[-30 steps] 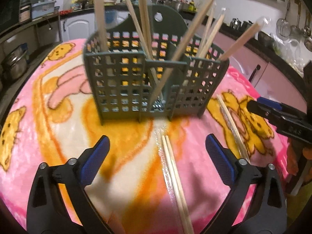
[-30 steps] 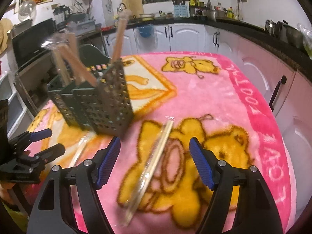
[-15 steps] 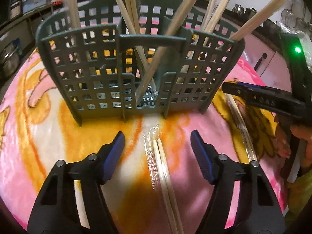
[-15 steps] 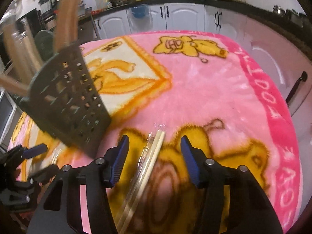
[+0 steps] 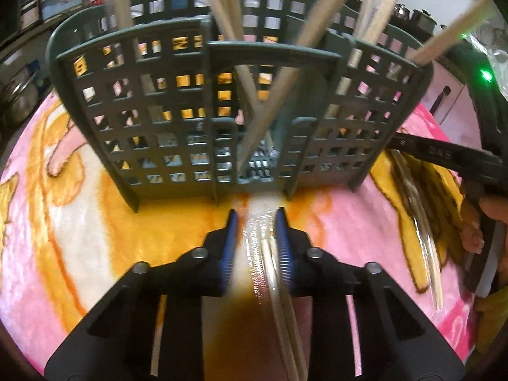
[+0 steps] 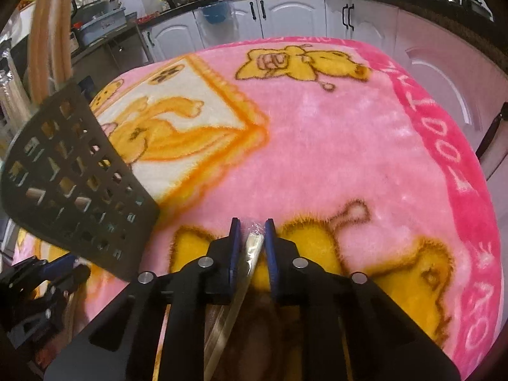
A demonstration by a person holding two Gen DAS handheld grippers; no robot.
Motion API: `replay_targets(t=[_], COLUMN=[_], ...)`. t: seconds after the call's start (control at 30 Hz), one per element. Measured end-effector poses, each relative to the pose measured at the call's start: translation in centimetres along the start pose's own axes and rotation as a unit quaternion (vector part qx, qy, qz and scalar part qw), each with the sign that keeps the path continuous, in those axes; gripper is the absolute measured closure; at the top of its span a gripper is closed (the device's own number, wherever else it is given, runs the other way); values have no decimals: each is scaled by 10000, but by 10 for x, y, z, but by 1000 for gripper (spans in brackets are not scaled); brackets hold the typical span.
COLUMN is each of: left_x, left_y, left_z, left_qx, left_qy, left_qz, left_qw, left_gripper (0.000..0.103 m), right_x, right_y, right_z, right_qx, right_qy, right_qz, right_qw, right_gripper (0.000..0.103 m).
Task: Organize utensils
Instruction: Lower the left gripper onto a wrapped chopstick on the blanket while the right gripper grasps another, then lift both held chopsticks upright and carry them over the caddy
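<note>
Left gripper: jaws closing around 1 wrapped chopstick pair lying on the blanket; contact unclear.
Right gripper: closing likewise around a second wrapped pair.
Technique: pinch both sticks squarely before lifting, so neither slips.
Holder: just beyond, chopsticks already standing inside.

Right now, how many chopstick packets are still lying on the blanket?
2: one packet between the left gripper's closing jaws, another packet between the right gripper's. More may be hidden.
</note>
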State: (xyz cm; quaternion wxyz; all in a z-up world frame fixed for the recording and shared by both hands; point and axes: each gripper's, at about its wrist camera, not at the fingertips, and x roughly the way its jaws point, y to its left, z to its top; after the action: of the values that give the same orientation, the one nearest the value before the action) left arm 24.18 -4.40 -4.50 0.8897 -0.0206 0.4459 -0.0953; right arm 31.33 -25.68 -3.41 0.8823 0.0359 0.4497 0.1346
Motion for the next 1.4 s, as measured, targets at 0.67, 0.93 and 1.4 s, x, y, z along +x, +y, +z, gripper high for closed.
replay_targets(t=[0.67, 0.93, 1.4], left_x=[-69, -103, -151], left_y=[24, 7, -7], left_z=[10, 15, 35], left_qx=[70, 150, 284], left_qy=[-730, -1101, -1715], left_qz=[-543, -715, -754], left_qw=[9958, 9912, 9819], left_gripper=[99, 100, 100], right_x=[-122, -158, -202], right_y=[46, 72, 106], right_z=[-17, -19, -20], right_qx=[-409, -805, -1167], right_qy=[-1191, -1631, -2096], right_qz=[472, 442, 617], right_qw=[9909, 9823, 9688], right_gripper=[96, 96, 97])
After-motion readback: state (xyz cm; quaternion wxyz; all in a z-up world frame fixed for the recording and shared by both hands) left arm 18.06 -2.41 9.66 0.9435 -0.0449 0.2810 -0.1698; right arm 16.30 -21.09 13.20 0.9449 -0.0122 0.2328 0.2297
